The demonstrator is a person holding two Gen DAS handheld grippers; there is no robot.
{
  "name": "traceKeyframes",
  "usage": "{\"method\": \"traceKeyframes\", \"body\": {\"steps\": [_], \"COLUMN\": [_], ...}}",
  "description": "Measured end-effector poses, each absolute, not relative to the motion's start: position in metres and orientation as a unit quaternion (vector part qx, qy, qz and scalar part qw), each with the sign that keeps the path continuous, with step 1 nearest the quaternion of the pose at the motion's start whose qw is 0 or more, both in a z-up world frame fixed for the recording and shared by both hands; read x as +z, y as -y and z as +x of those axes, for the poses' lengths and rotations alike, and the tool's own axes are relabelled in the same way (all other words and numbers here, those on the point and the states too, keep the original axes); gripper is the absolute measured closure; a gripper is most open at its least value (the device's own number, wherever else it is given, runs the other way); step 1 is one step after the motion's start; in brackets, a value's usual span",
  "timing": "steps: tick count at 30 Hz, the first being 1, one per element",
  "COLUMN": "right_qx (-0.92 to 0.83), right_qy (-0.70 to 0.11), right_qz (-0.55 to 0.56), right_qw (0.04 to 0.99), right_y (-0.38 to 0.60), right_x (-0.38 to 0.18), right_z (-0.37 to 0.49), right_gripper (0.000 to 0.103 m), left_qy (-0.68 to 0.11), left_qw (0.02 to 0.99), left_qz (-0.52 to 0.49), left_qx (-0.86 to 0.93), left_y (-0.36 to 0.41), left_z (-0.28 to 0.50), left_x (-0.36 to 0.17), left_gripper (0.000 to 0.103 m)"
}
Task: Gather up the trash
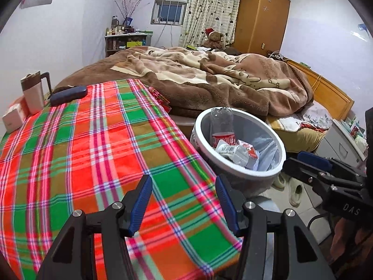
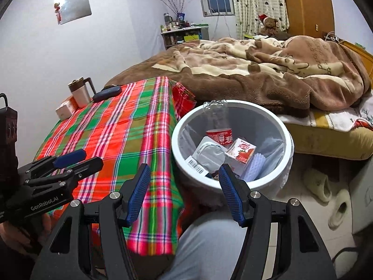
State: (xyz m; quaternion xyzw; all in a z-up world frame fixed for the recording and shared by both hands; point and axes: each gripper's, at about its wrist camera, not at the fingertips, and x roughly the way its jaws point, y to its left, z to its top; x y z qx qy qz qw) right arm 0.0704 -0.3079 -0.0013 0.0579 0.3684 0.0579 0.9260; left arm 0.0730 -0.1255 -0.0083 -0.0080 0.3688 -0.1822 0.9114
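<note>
We see a white trash bin (image 2: 288, 150) on the floor between a plaid-covered table (image 1: 81, 144) and a bed (image 1: 209, 79). Inside it lie a clear bottle (image 1: 221, 126), a red-and-white carton (image 2: 241, 152) and a foil-lidded cup (image 2: 208, 156). Our left gripper (image 1: 184, 203) and right gripper (image 2: 184, 191) both hang wide open, holding nothing.
</note>
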Motion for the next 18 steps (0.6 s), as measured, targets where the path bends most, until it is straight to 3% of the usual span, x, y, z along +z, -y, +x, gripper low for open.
{"method": "traceKeyframes", "body": {"steps": [18], "right_qx": [0.082], "right_qy": [-0.362], "right_qz": [0.036], "right_qw": [0.928], "right_y": [0.284], "right_x": [-0.001], "right_z": [0.048], "right_gripper": [0.041], "left_qy": [-0.360], "left_qw": [0.921], "left_qz": [-0.025], "left_qx": [-0.147], "left_y": [0.090], "left_z": [0.031], "left_x": [-0.008], "left_gripper": [0.047]}}
